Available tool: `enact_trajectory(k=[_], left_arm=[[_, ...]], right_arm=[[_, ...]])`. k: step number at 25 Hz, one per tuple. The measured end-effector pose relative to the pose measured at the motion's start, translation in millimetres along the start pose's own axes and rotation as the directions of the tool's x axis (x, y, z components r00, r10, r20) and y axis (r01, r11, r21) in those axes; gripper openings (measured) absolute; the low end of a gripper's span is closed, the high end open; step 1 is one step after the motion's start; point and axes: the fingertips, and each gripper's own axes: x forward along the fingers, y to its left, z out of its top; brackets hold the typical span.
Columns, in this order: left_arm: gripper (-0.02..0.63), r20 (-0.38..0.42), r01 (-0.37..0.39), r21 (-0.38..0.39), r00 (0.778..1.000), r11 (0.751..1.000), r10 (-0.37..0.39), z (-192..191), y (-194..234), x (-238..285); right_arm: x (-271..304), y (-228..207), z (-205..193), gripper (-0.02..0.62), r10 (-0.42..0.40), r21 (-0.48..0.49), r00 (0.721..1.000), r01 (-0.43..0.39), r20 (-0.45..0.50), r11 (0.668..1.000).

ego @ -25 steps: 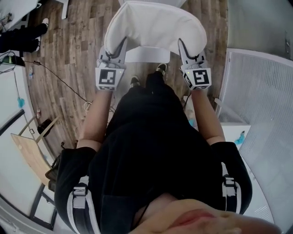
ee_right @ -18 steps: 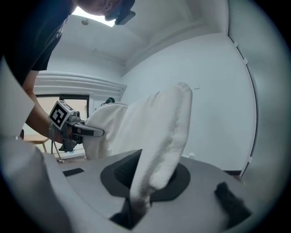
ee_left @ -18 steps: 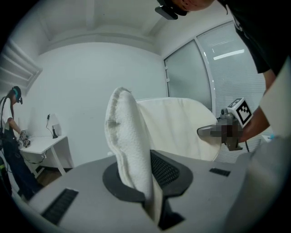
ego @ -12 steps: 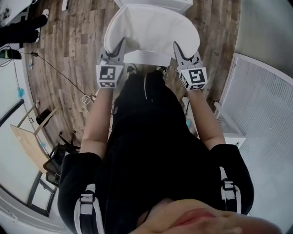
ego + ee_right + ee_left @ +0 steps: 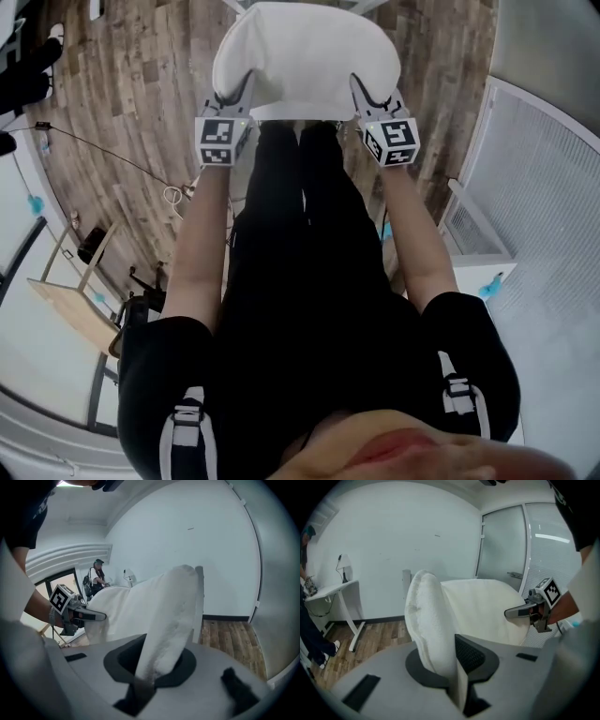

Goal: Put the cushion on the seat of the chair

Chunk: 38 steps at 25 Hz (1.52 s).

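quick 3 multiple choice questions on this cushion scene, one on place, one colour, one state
1. Where is the cushion gripped?
A) its two near corners
B) its far edge
C) its middle

2. What colour is the cushion?
A) black
B) white
C) blue

3. The left tongs are:
A) open and empty
B) shut on a cable
C) shut on the cushion

Answers:
1 A: in the head view, the left tongs and right tongs each grip one near corner.
2 B: it looks white in every view.
3 C: the fabric is pinched between their jaws.

No text, label, brand or number can be read anywhere.
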Motion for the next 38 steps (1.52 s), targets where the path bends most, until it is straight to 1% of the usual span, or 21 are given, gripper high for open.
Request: enact_trajectory(k=[5,11,15,19,23,27,30,33,35,38], left_arm=[[0.061,-0.104,0.032,-0.043,0.994,0.999,-0.036,-72,7,43],[0.061,-0.206,0.055,-0.082,0.976,0.995,-0.071,-148,17,85],[0.063,-0.266,0.057,-0.107,0.96,0.993,-0.084,-189,25,111],[0.069,-0.32,0.056,-0.129,0.943,0.99,-0.095,-225,33,136],[0.075,-0.346,0.042,-0.147,0.934,0.988,-0.091,-247,39,149],[0.092,-0.367,0.018,-0.14,0.928,0.99,-0.069,-257,48,163],[0.122,-0.396,0.018,-0.124,0.916,0.992,-0.067,-263,53,173],[0.141,-0.419,0.01,-0.124,0.906,0.992,-0.062,-268,58,180],[0.172,-0.43,-0.005,-0.143,0.901,0.99,-0.058,-272,63,183],[0.213,-0.435,-0.024,-0.18,0.899,0.983,-0.058,-276,69,185]], right_arm=[[37,-6,-71,0.058,-0.003,0.055,0.995,0.008,-0.098,0.998],[81,-13,-145,0.071,-0.007,0.096,0.981,0.027,-0.195,0.995],[109,-20,-185,0.075,-0.002,0.111,0.971,0.029,-0.239,0.993],[134,-30,-217,0.091,0.01,0.12,0.959,0.025,-0.284,0.992],[151,-40,-241,0.103,0.011,0.155,0.947,0.041,-0.32,0.987],[164,-51,-256,0.118,-0.011,0.133,0.937,0.061,-0.35,0.989],[169,-58,-264,0.139,-0.031,0.11,0.925,0.078,-0.378,0.991],[173,-67,-267,0.187,-0.055,0.101,0.92,0.102,-0.388,0.99],[176,-72,-268,0.215,-0.073,0.092,0.914,0.119,-0.398,0.989],[178,-78,-276,0.233,-0.088,0.102,0.9,0.144,-0.427,0.984]])
